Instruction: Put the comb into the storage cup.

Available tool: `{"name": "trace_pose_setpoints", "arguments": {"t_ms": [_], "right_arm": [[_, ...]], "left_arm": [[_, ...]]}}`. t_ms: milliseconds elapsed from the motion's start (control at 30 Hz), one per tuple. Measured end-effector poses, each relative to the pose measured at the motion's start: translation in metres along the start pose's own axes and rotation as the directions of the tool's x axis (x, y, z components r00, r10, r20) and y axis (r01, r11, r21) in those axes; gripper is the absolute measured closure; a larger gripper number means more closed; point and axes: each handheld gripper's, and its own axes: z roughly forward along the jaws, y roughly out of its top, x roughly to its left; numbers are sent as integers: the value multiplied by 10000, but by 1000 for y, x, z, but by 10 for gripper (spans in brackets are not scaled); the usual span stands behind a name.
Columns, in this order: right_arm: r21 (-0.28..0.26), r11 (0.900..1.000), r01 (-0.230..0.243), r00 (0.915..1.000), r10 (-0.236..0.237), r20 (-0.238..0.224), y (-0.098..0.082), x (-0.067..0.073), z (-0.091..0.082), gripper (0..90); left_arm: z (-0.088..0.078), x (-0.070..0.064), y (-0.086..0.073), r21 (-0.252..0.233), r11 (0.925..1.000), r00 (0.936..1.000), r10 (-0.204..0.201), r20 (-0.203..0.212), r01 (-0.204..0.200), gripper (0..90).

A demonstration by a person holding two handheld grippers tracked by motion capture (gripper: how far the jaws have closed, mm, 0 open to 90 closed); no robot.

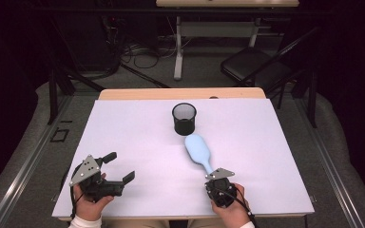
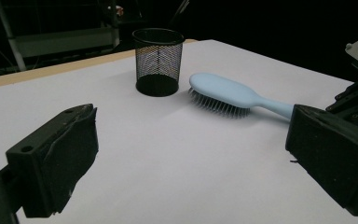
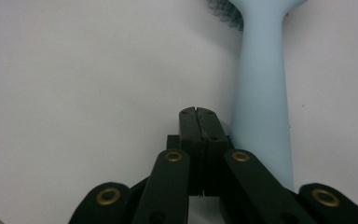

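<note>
Matt plastic hairbrush [image 2: 228, 91]; wire-mesh cup [image 2: 158, 60]

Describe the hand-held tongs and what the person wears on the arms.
Both tongs, left and right, are black, each topped with a grey three-cornered plate with small holes. Black cables trail from them. Right tongs' linkage arms carry brass-coloured rivets. Jaw tips are blocky black pads. White sleeve cuffs show at the wrists.

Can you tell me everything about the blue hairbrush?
The hairbrush is pale blue, smooth like plastic, with an oval head and a long slim handle. It lies bristles down on the white table, head close to the black mesh cup. The shut right gripper sits beside its handle, not holding it.
</note>
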Motion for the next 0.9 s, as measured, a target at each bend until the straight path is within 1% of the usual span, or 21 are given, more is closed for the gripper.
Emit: {"name": "trace_pose_setpoints", "arguments": {"t_ms": [33,100,167,200,267,400,467,533,700,900], "right_arm": [[13,10000,-94,10000,94,8,0,-1,-1,900],[-3,10000,-93,10000,93,20,-1,-3,-1,900],[0,9997,-237,9997,237,66,-2,-7,-3,900],[0,9997,-237,9997,237,66,-2,-7,-3,900],[-79,9995,-313,9994,314,151,-3,-12,-3,900],[-81,9991,-405,9989,407,246,-4,-16,-5,900],[-130,9983,-562,9981,565,256,-4,-18,-5,900],[-184,9979,-615,9977,619,268,-5,-20,-5,900],[-173,9976,-667,9973,672,308,-6,-24,-5,900],[-189,9974,-692,9972,698,285,-6,-25,-4,900]], "left_arm": [[0,0,0,0,10000,10000,0,0,0,23],[0,0,0,3,10000,10000,16,3,-16,23],[0,0,0,1,10000,10000,8,-4,-8,23],[0,0,0,1,10000,10000,8,-4,-8,23],[0,0,0,23,10000,10000,11,12,-11,23],[0,0,0,-5,10000,10000,10,-7,-10,23],[0,0,0,-5,10000,10000,23,-10,-23,23],[0,0,0,-5,10000,10000,15,-3,-15,23],[0,0,0,6,10000,10000,23,-27,-23,23],[1,0,0,21,10000,10000,33,-21,-33,23]]}}
